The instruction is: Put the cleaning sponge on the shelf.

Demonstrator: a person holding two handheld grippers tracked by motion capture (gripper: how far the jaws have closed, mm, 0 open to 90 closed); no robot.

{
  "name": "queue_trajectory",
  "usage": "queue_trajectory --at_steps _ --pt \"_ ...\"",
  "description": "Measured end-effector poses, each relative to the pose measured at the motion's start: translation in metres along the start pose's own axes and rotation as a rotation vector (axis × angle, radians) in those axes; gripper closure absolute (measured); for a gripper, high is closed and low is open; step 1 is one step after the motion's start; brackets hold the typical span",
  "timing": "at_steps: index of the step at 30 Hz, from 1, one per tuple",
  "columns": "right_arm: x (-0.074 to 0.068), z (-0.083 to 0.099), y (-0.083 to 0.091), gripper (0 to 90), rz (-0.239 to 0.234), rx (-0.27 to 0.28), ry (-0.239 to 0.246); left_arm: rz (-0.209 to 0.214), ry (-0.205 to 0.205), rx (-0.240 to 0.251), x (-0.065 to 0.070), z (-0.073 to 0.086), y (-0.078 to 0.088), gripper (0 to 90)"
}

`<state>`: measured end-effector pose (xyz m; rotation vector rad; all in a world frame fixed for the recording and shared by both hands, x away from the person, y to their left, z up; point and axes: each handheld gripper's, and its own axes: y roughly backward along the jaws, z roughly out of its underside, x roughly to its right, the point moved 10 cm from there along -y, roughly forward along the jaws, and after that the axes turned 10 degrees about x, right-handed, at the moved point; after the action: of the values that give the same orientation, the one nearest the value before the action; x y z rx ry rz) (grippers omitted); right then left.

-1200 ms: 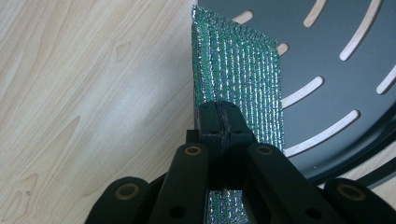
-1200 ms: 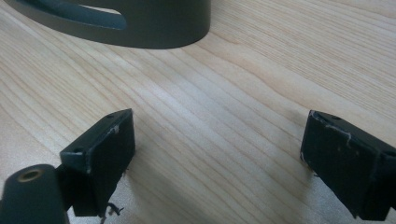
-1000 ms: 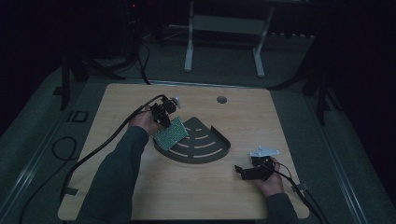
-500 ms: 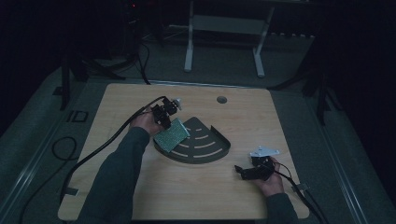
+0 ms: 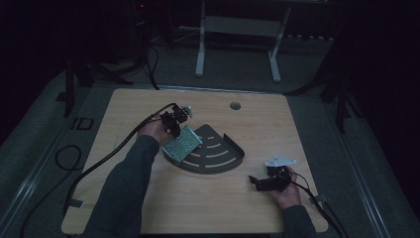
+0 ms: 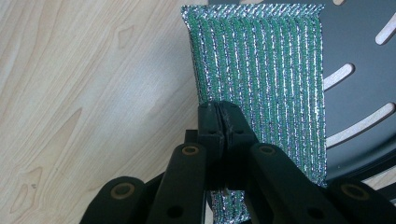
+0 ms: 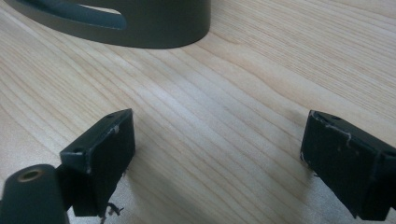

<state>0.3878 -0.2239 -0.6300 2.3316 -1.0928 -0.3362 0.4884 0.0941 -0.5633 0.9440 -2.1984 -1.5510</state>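
Note:
A green, silver-threaded scouring pad (image 5: 182, 143) hangs over the left edge of a dark fan-shaped slotted tray (image 5: 218, 163) in the middle of the table. My left gripper (image 5: 174, 130) is shut on the pad's near edge. In the left gripper view the pad (image 6: 261, 79) stretches away from the closed left gripper (image 6: 223, 109), partly over the tray (image 6: 359, 70) and partly over bare wood. My right gripper (image 5: 255, 181) rests low at the table's front right, open, with nothing between its fingers (image 7: 105, 149). The tray's curved wall (image 7: 154, 28) lies ahead of the right gripper (image 7: 217, 140).
The wooden table (image 5: 148, 208) has a round cable hole (image 5: 235, 105) near its far edge. Cables trail off the left side and the front right corner. White desk legs (image 5: 200, 44) stand on the floor beyond the table.
The left gripper and the pad have shifted slightly, tilting the pad a little more over the tray's left edge. The right gripper has stayed where it was.

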Motion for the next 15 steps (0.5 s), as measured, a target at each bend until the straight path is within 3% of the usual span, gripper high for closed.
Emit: queue_trajectory --at_steps 15 --pt "0.0000 0.0000 0.0000 9.7 0.000 0.000 0.000 -0.035 0.005 -0.008 -0.0027 0.0005 -0.0027 74.1"
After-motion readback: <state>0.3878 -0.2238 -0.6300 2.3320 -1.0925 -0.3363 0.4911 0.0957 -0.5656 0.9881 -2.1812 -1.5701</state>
